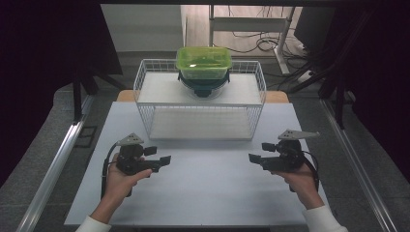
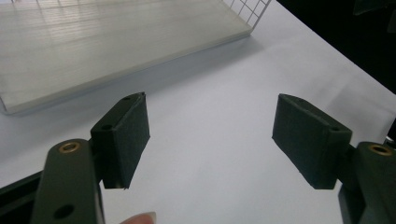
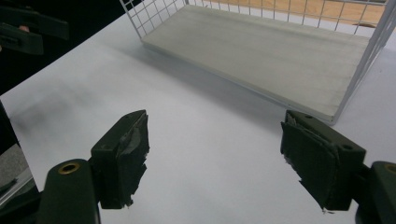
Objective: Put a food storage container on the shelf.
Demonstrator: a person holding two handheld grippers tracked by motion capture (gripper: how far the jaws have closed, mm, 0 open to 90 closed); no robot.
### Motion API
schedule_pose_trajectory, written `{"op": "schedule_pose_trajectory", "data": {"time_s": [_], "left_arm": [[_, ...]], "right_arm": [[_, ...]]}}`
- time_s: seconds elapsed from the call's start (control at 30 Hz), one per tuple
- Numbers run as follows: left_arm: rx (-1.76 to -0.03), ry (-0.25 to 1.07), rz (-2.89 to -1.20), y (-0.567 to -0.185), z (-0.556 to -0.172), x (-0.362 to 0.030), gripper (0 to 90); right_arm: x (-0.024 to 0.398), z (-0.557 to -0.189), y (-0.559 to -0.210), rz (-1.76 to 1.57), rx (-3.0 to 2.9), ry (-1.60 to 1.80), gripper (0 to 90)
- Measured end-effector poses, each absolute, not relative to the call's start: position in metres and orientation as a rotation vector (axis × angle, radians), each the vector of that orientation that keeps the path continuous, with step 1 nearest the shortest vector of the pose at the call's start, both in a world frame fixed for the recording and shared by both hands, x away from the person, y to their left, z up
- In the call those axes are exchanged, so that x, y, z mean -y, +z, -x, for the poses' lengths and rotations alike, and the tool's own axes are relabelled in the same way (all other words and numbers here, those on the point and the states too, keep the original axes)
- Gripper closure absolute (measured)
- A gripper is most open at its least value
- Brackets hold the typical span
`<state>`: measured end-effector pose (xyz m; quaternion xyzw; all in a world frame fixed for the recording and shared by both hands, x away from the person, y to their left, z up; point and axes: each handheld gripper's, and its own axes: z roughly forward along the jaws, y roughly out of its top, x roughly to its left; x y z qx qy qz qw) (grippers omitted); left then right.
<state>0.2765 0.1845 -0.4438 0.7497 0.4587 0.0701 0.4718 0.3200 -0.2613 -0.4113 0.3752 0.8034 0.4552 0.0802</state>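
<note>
The green box (image 1: 203,63) sits on the top shelf of the wire rack (image 1: 145,104), at twelve o'clock on the table (image 1: 208,193), stacked on a dark bowl (image 1: 203,87). Nothing touches it.

Judging from this, the work has barely begun: both claws are empty and well short of the rack, so reaching, gripping and moving the box all appear to lie ahead. The left gripper (image 1: 163,161) hovers at about eight o'clock from the box, the right gripper (image 1: 256,159) at about four o'clock, their tips pointing toward each other. In each gripper view the jaws stand spread wide with bare table between them: left gripper (image 2: 211,140), right gripper (image 3: 215,156).

What the box holds is hard to tell through its tinted lid. The bowl is mostly covered by the box, so its shape stays unclear. The gripper views catch the rack's lower shelf (image 2: 107,42), cut off at the edges. The right pads (image 3: 133,154) look frayed.
</note>
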Motion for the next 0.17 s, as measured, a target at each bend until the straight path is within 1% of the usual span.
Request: {"op": "schedule_pose_trajectory", "data": {"time_s": [0.17], "left_arm": [[-1.126,0.183,-1.85,-0.4489,-0.2785,-0.1844,25.7]], "right_arm": [[0.2635,-0.3185,-0.4146,-1.12,-2.39,1.359,23.5]]}}
